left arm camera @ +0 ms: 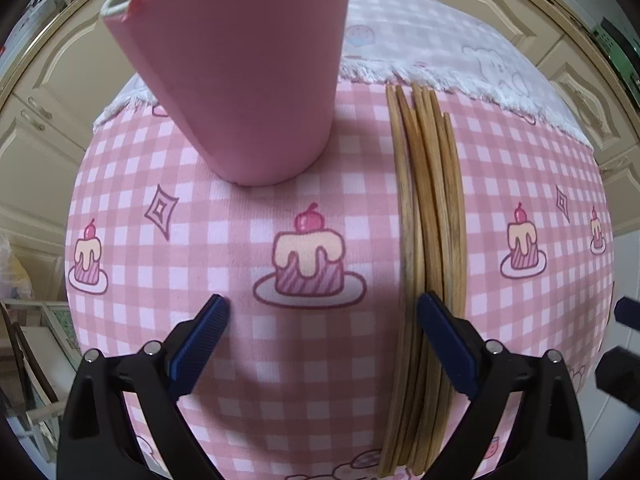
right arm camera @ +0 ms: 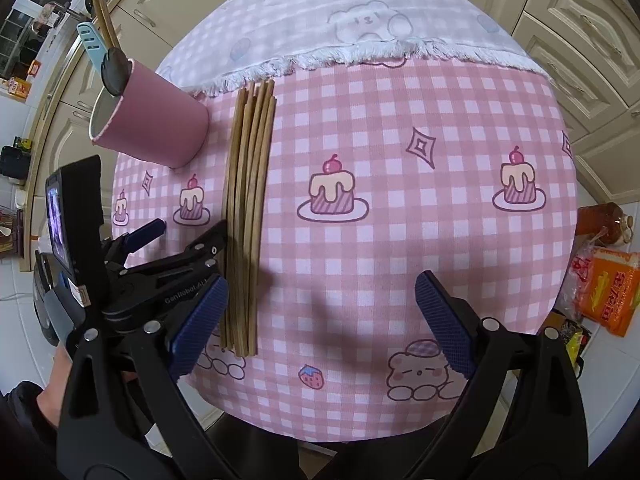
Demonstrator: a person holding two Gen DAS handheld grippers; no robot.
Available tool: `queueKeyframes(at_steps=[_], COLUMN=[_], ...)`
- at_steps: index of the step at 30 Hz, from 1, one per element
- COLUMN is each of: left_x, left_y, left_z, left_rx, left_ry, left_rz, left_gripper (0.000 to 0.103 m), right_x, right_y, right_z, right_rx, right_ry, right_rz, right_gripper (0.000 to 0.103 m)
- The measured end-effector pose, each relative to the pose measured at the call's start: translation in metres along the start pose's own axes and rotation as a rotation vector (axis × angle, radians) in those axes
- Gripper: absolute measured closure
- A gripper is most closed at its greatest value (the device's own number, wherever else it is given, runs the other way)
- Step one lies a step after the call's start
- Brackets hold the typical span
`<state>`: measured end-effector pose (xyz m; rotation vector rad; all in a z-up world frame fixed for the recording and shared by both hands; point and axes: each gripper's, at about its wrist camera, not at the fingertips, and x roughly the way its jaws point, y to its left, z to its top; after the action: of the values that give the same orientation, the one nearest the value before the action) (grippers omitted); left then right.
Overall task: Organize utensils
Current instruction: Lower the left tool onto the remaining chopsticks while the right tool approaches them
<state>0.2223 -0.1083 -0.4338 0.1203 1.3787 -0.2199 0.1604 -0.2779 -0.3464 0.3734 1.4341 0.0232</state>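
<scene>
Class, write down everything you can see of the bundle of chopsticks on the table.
The chopsticks are a loose bundle of thin, light-brown sticks that look like wood or bamboo. They lie flat and side by side on the pink checked tablecloth, running away from the cameras, far ends uneven near the cloth's white fringe. The pink cup stands just to their left, apart. The open left gripper has one finger at the bundle's side; contact is unclear.
</scene>
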Motion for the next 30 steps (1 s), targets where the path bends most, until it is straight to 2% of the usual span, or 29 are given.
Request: queueKeyframes(at_steps=[2, 4, 5, 10, 14, 21, 30], left_x=[0.0, 0.001, -0.004, -0.005, -0.006, -0.003, 0.003], left_y=[0.0, 0.001, 0.01, 0.016, 0.033, 0.045, 0.072], left_z=[0.005, 0.009, 0.009, 0.013, 0.014, 0.013, 0.014], left_rx=[-0.011, -0.008, 0.004, 0.002, -0.021, 0.0, 0.015], left_ry=[-0.003, -0.015, -0.017, -0.018, -0.028, -0.036, -0.03], left_rz=[-0.001, 0.014, 0.048, 0.029, -0.005, -0.04, -0.032], left_gripper=[0.012, 0.027, 0.035, 0.036, 0.038, 0.037, 0.037], right_x=[0.004, 0.009, 0.012, 0.042, 0.062, 0.073, 0.09], right_y=[0.002, 0.004, 0.006, 0.024, 0.026, 0.04, 0.068], right_z=[0.003, 0.006, 0.008, 0.021, 0.03, 0.033, 0.033], right_rx=[-0.008, -0.01, -0.012, -0.04, -0.025, -0.069, -0.168], right_ry=[0.006, 0.01, 0.013, 0.022, 0.011, -0.019, -0.036], right_rz=[-0.008, -0.012, -0.015, -0.066, -0.107, -0.123, -0.27], right_gripper=[0.01, 0.01, 0.01, 0.01, 0.016, 0.022, 0.022])
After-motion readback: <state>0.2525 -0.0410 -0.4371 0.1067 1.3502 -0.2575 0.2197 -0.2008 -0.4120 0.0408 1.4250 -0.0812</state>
